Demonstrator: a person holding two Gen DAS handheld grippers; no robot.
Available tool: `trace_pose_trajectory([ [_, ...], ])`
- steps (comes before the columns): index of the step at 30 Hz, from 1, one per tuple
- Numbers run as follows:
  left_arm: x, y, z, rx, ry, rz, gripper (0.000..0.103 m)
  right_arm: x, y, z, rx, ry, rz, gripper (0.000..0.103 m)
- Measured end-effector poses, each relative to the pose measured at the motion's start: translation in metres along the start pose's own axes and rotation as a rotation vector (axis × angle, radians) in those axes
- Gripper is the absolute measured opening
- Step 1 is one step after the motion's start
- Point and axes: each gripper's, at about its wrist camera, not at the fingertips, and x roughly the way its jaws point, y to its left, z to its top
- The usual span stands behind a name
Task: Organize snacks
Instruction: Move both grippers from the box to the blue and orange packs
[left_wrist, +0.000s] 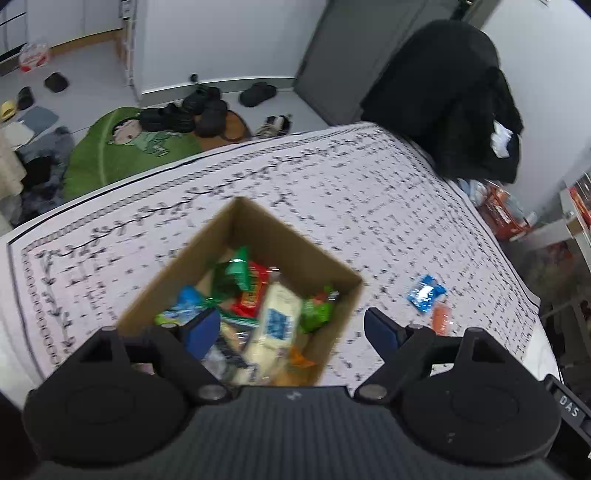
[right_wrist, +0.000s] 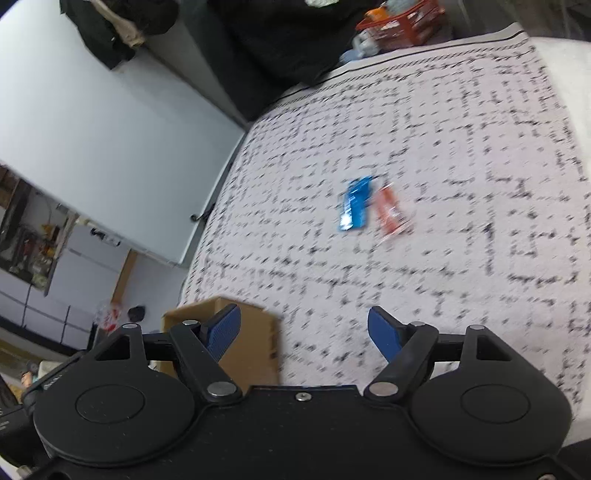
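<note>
2 snack packets left out on the patterned cloth (right_wrist: 461, 155): a blue packet (right_wrist: 355, 204) and an orange packet (right_wrist: 388, 210), side by side, about touching, well apart from the cardboard box (left_wrist: 258, 236). everything else seen is already in the box: green, red and blue wrappers plus a pale long pack (left_wrist: 275, 317) lying across the pile, blurred so no labels readable.

left gripper (left_wrist: 291, 328) hangs over the near end of the box, jaws spread wide, nothing pinched between them; one blue pad sits over the box contents, the other is outside the box wall over the cloth. released, empty.

right gripper (right_wrist: 304, 330) is over the cloth just right of the box corner, pointing toward the 2 loose packets, jaws apart, nothing between them. also empty.

step in hand, as a guess: a drop-off into the box looks done and the pickup of the remaining 2 is starting. task looks mostly done, 2 items to go.

next move calls for: right gripper to reach out to the packets, come down with one finger either side of a single packet. they lie so close that grabbing only 1 needs care; thin flat foil on soft cloth, fingers may snag fabric or slide off. blue one is nearer the box side.
</note>
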Motion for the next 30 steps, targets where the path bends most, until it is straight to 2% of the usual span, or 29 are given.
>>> trace_pose_trajectory([
  [12, 0.039, -0.072, -0.004, 0.158, -0.022, -0.103, 0.084, 0.019, -0.031, 0.019, -0.022, -0.047, -0.082, 0.073],
  [15, 0.053, -0.086, -0.005, 0.192, -0.022, -0.125, 0.084, 0.03, -0.038, 0.023, -0.024, -0.048, -0.093, 0.069],
  [20, 0.078, -0.103, -0.002, 0.216, -0.013, -0.142, 0.081, 0.051, -0.047, 0.033, -0.029, -0.05, -0.111, 0.061],
  [30, 0.136, -0.13, 0.009, 0.245, 0.02, -0.158, 0.072, 0.088, -0.056, 0.046, -0.078, -0.048, -0.128, 0.06],
])
